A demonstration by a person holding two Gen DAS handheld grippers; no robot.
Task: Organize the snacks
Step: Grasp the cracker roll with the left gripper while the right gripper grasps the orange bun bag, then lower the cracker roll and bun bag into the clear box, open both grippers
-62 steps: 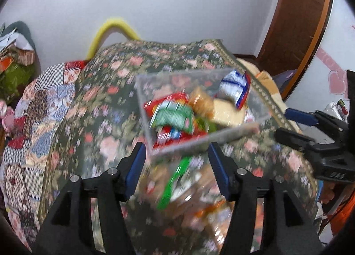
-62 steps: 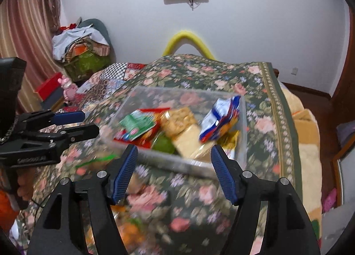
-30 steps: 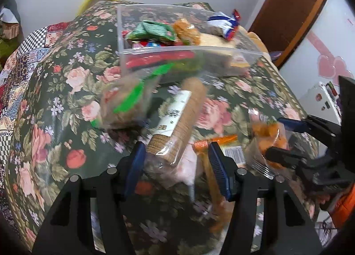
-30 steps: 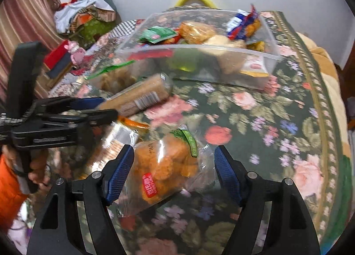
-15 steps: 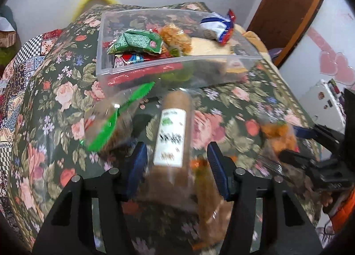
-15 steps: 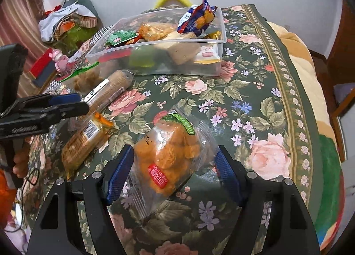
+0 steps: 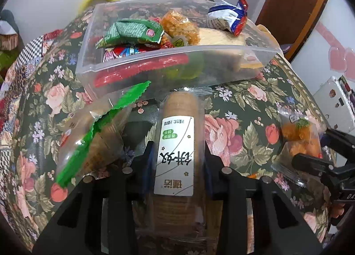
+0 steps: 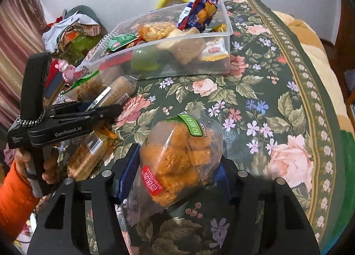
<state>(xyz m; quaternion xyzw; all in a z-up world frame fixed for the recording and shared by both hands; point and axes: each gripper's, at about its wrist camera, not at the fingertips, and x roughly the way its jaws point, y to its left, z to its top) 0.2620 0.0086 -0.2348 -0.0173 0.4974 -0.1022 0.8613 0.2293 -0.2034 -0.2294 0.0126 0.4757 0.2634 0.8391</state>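
A clear plastic bin point(image 7: 177, 55) with several snack packs stands at the far side of the floral cloth; it also shows in the right wrist view point(image 8: 195, 39). My left gripper point(image 7: 177, 161) is shut on a round biscuit roll point(image 7: 176, 144) with a white label, in front of the bin. A green-edged cracker bag point(image 7: 97, 135) lies left of it. My right gripper point(image 8: 175, 177) is shut on a clear bag of orange puffs point(image 8: 177, 157), seen at the right in the left wrist view point(image 7: 299, 141).
The floral cloth point(image 8: 277, 104) covers the table, whose edge curves along the right. A flat biscuit pack point(image 8: 88, 155) lies under the left gripper's body point(image 8: 66, 121). Clothes point(image 8: 73, 30) pile up at the far left. A brown door point(image 7: 295, 6) is at the back right.
Both grippers have dropped from the bin to the loose packs. The left has shut on the biscuit roll and the right on the orange puff bag.
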